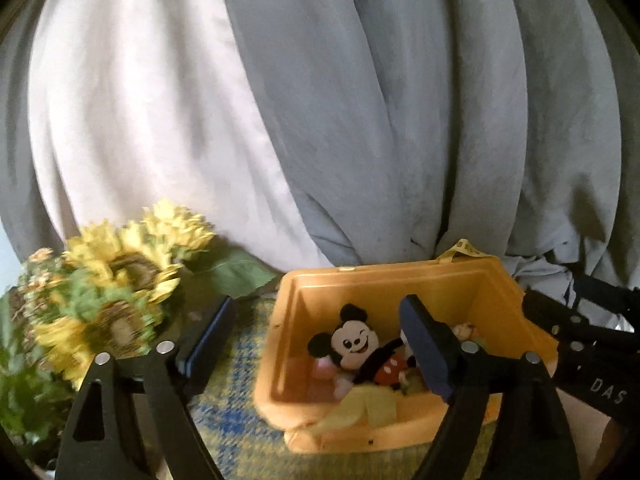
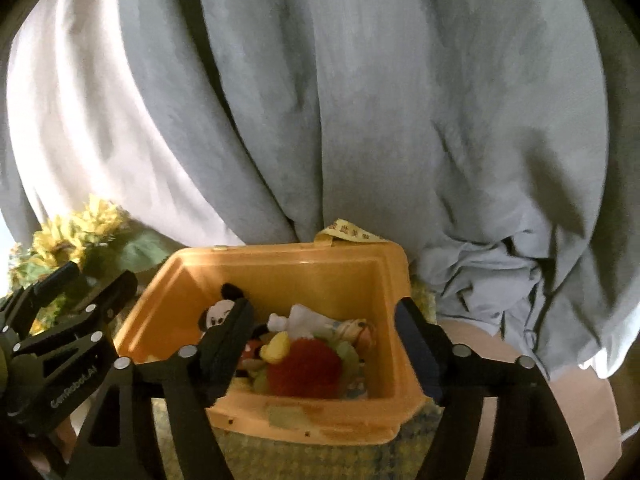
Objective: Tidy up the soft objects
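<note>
An orange plastic bin (image 1: pixel 400 280) (image 2: pixel 280 268) stands on a yellow and blue woven mat (image 1: pixel 236 412). A Mickey Mouse plush (image 1: pixel 356 346) (image 2: pixel 218 314) lies inside it with a red fuzzy toy (image 2: pixel 304 366), a yellow soft toy (image 2: pixel 276 348), a white piece (image 2: pixel 300 320) and a yellow cloth (image 1: pixel 372 404). My left gripper (image 1: pixel 316 340) is open and empty, its right finger over the bin and its left finger outside it. My right gripper (image 2: pixel 324 340) is open and empty over the bin's front.
Artificial sunflowers (image 1: pixel 116 280) (image 2: pixel 72 240) with green leaves stand left of the bin. Grey and white curtains (image 1: pixel 360 100) (image 2: pixel 360 100) hang close behind. Bunched grey fabric (image 2: pixel 500 272) lies right of the bin. A yellow printed tag (image 2: pixel 352 234) sticks up at the bin's back rim.
</note>
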